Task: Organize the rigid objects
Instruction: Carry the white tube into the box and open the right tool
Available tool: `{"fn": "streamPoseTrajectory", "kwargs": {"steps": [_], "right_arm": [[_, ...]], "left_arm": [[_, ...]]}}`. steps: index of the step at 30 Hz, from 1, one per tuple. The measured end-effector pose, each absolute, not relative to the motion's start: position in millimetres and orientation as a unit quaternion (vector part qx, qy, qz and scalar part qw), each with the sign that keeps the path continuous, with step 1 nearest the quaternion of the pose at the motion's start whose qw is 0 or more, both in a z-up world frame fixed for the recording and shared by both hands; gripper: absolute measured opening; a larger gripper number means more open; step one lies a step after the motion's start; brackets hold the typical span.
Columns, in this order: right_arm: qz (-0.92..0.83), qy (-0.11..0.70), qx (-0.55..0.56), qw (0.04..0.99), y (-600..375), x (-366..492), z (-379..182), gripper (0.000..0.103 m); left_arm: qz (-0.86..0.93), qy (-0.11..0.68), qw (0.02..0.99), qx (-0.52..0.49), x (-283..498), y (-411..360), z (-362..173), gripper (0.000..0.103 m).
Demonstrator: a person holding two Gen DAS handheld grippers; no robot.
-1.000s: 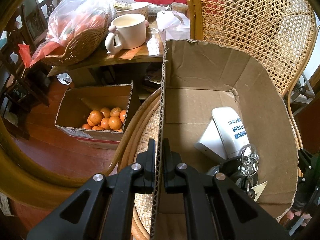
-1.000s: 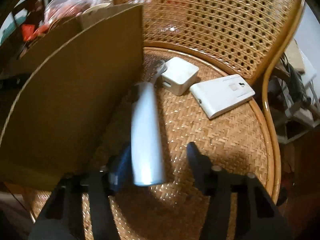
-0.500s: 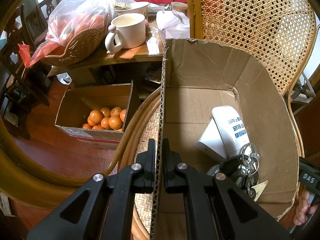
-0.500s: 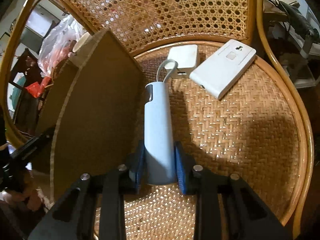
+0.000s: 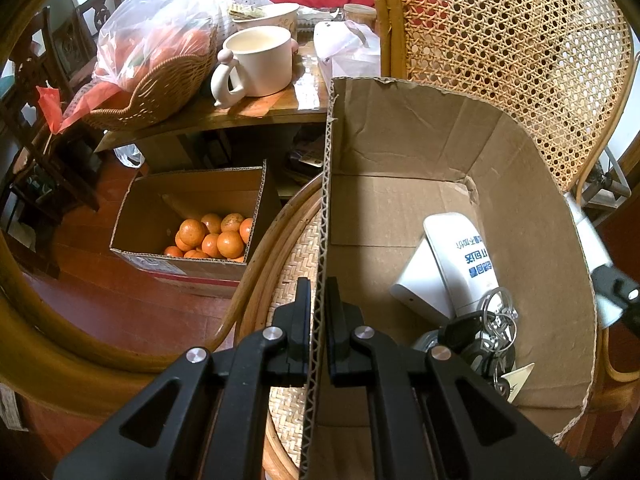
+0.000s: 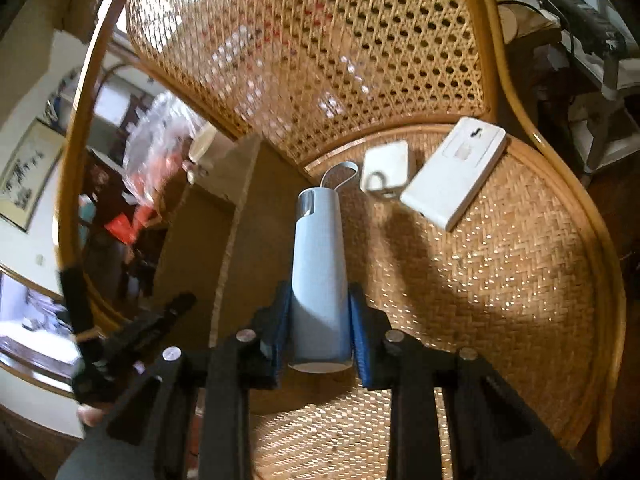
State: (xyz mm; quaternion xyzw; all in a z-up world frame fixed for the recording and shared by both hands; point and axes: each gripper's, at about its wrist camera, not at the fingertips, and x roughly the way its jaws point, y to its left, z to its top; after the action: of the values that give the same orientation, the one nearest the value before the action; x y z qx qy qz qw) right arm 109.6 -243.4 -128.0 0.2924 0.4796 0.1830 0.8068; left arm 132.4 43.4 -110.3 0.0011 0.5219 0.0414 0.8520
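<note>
Left gripper (image 5: 318,312): clamped tight on the near wall of the cardboard box (image 5: 440,160), one black finger (image 5: 300,312) outside the corrugated edge, the other inside.
Right gripper (image 6: 320,336): blue pads (image 6: 282,332) press both sides of the pale blue cylinder (image 6: 318,280), which is off the seat and points toward 12 o'clock, grey strap at its far end.
Box contents: a white device (image 5: 460,264) with blue print, a white wedge-shaped item under it, and a bunch of keys (image 5: 486,332) at 5 o'clock in the box.
Wicker chair seat (image 6: 500,280): a white square adapter (image 6: 386,168) at 12 o'clock and a white flat rectangular unit (image 6: 454,172) at 1 o'clock; the box stands at 9 o'clock of the cylinder.
Beyond the chair: a box of oranges (image 5: 212,236) on the floor at 10 o'clock, a cream mug (image 5: 260,62) on the table at 11 o'clock.
</note>
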Motion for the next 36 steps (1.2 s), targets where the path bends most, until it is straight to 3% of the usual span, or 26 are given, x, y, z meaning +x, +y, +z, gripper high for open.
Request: {"fn": "streamPoseTrajectory", "kwargs": {"steps": [11, 36], "right_arm": [[0.244, 0.38, 0.28, 0.847, -247, 88, -66, 0.029], [0.267, 0.411, 0.124, 0.863, -133, 87, -69, 0.029]], "left_arm": [[0.041, 0.522, 0.852, 0.0, 132, 43, -110, 0.006], [0.042, 0.522, 0.852, 0.001, 132, 44, -109, 0.006]]}}
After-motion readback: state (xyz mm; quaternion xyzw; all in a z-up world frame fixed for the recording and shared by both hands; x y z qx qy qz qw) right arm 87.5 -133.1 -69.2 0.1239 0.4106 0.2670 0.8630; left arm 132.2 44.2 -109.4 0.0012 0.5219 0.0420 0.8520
